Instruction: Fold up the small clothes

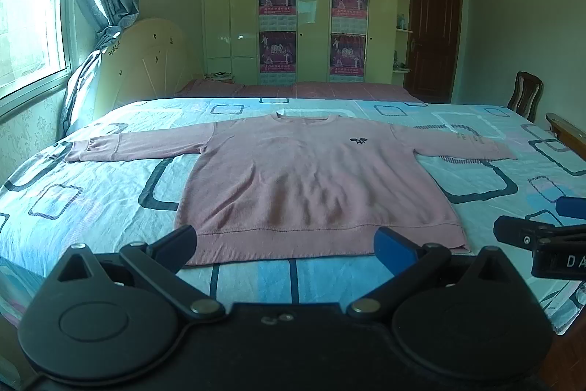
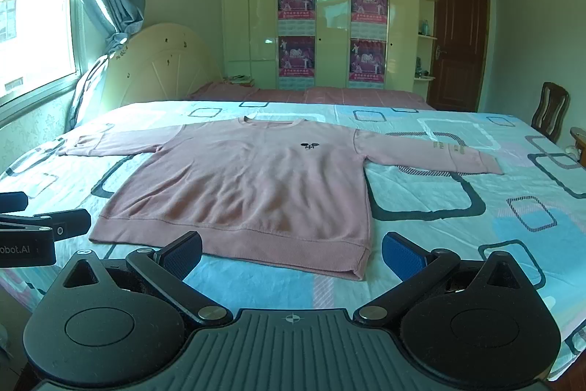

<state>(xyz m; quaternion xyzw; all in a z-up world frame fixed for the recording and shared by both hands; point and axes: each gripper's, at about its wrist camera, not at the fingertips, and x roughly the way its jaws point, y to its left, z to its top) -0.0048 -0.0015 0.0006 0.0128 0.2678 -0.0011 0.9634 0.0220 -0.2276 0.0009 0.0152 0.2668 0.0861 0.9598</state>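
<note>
A pink long-sleeved sweater (image 1: 311,178) (image 2: 252,178) lies flat and face up on the bed, both sleeves spread out to the sides, its hem toward me. My left gripper (image 1: 289,244) hovers open just above the hem's middle, nothing between its fingers. My right gripper (image 2: 293,253) is open too, over the hem's right corner, and holds nothing. In the left wrist view the right gripper (image 1: 542,237) shows at the right edge. In the right wrist view the left gripper (image 2: 40,226) shows at the left edge.
The bed (image 1: 91,193) (image 2: 457,207) has a blue patterned sheet with bare room on both sides of the sweater. A headboard (image 1: 146,61) and window stand at left, a wardrobe (image 1: 311,6) behind, a wooden chair (image 2: 549,109) at the right.
</note>
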